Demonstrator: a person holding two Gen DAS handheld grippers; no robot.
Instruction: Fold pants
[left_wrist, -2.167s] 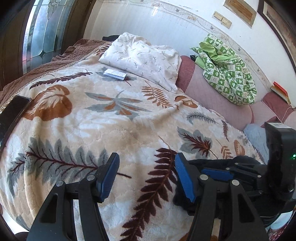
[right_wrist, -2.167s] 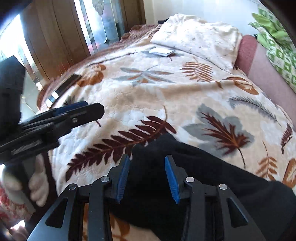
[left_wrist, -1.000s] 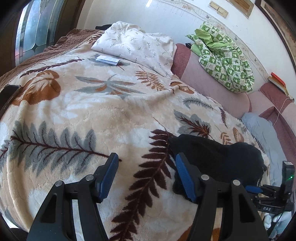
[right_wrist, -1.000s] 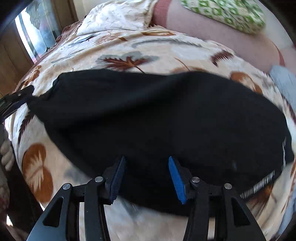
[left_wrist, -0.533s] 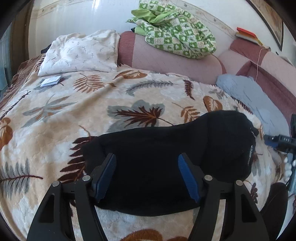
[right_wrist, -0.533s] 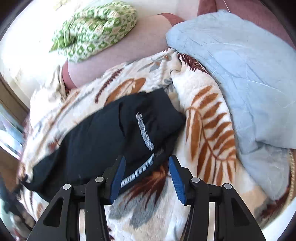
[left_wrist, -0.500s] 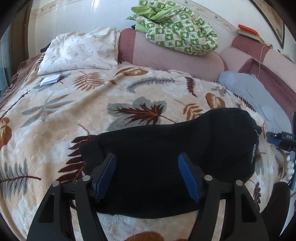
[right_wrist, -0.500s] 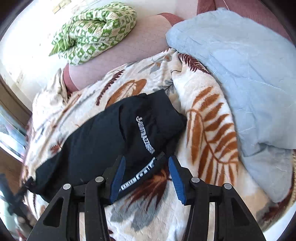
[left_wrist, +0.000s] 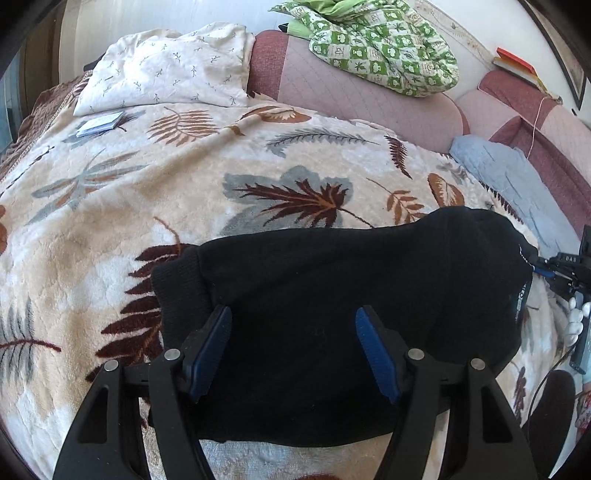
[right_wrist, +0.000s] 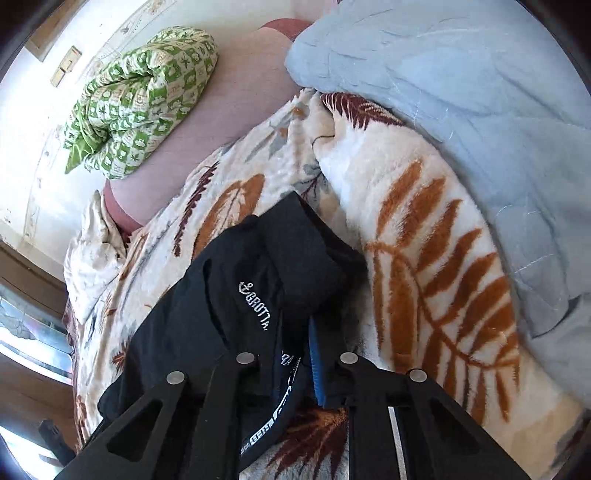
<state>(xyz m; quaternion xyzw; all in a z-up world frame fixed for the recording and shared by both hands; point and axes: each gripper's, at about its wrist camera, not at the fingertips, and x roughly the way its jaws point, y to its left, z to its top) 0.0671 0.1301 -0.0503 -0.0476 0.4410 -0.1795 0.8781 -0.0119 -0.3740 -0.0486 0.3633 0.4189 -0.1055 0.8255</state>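
Leaf-print blanket (left_wrist: 155, 206) covers the bed, with black pants (left_wrist: 332, 280) lying across its near edge. Their waistband, stitched "GROTTA" with a partly legible "RED" strip, is pinched by the right gripper (right_wrist: 306, 354). Left gripper (left_wrist: 293, 350) hovers spread wide above the pants.

left wrist view: low over bed (left_wrist: 155, 192), facing headboard. right wrist view: close, along pants (right_wrist: 207, 317). shared: pants (left_wrist: 332, 280), green quilt (left_wrist: 376, 48).

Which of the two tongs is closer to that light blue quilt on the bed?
Right. The right tongs grip the black pants beside the light blue quilt; the left tongs are at the pants' far end.
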